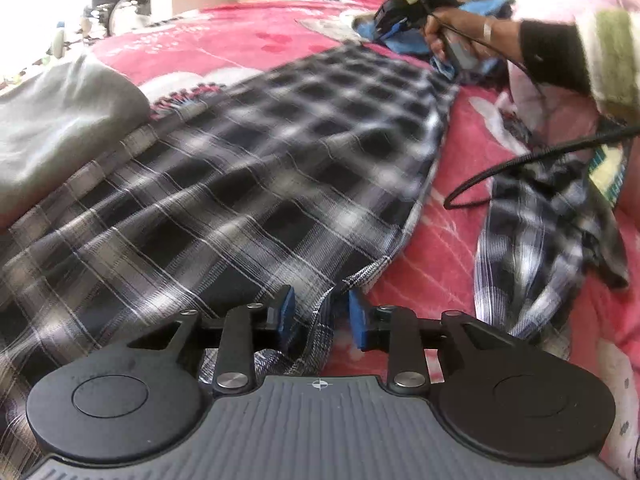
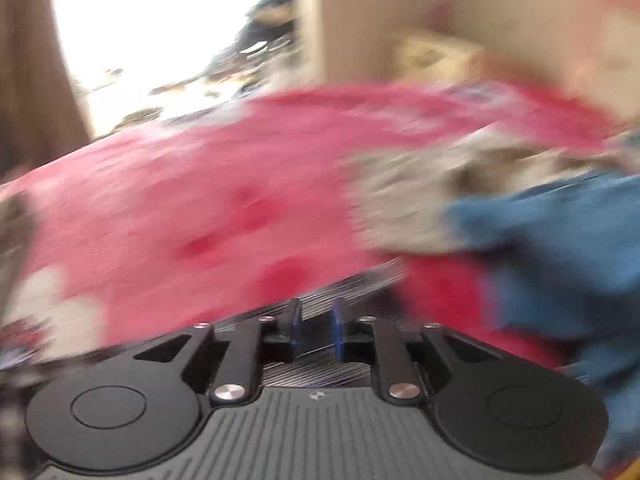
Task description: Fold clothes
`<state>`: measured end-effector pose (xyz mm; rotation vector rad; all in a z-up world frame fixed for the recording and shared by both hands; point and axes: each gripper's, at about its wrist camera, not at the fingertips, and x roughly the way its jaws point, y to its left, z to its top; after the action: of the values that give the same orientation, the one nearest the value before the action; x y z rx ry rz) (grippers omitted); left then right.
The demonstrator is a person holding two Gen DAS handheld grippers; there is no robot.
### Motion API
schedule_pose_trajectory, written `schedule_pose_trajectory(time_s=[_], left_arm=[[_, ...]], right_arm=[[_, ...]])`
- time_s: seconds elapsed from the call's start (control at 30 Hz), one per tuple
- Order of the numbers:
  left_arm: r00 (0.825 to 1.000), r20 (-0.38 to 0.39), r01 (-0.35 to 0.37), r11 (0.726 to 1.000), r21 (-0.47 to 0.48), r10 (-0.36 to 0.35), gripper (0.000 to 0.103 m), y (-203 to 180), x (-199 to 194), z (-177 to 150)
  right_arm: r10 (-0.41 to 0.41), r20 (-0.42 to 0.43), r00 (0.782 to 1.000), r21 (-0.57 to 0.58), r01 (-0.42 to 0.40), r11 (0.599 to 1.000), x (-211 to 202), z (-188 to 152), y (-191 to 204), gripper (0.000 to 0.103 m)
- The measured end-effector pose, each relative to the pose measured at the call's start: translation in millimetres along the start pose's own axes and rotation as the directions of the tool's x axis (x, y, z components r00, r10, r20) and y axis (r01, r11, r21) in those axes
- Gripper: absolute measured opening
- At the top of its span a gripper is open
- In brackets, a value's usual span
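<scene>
At the far left of the left wrist view, a soft grey folded cloth (image 1: 60, 128) is lying on the pink patterned bedspread (image 1: 452, 184). Beside it the black, grey and white checked shirt (image 1: 248, 168) is stretching flat along the bed, its hem corner running between the blue pads of the left gripper (image 1: 322, 316). Those jaws are standing slightly apart and not pinching the fabric, as far as I can judge. Further right, the right gripper (image 1: 384, 20) is sitting at the shirt's far end, near a blue garment (image 1: 492, 4). In its own blurred view, the right gripper (image 2: 316, 322) is showing a narrow gap with checked cloth under it, though I cannot tell whether it grips. A loose checked sleeve (image 1: 536, 240) is trailing at the right. Laying out looks nearly done; the actual folds seem still ahead.
</scene>
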<state>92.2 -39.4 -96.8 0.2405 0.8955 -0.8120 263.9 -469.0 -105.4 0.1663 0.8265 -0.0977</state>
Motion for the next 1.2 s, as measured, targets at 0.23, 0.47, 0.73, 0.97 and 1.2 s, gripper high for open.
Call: schedule_pose_trajectory(time_s=[0.23,0.47,0.73,0.97,1.2], left_arm=[[0.998,0.060,-0.010,0.996,-0.088,0.016,0.031,-0.7,-23.9,-1.8],[0.984,0.138,-0.079,0.965,-0.248,0.116,0.034,36.6,-85.6,-20.0],[0.920,0.061,-0.311,0.814,-0.491,0.388,0.036,148.3,-94.5,-22.0],[0.870,-0.052,-0.447,0.740,-0.502,0.490,0.036,193.3,-55.3,-20.3],[0.802,-0.042,-0.559,0.725,-0.402,0.596,0.037,199.1,-27.4,-18.2]], right_arm=[[-0.403,-0.066,0.913,0.127,0.408,0.904,6.8,5.9,-4.4,0.026],[0.023,0.078,0.997,-0.144,-0.012,0.989,-73.0,4.2,66.8,0.026],[0.437,-0.192,0.879,-0.387,-0.477,0.789,-68.5,-47.2,224.2,0.026],[0.362,-0.295,0.884,-0.414,-0.460,0.786,-0.9,-76.6,299.5,0.020],[0.349,-0.204,0.915,-0.420,-0.404,0.813,25.8,-72.3,310.6,0.020]])
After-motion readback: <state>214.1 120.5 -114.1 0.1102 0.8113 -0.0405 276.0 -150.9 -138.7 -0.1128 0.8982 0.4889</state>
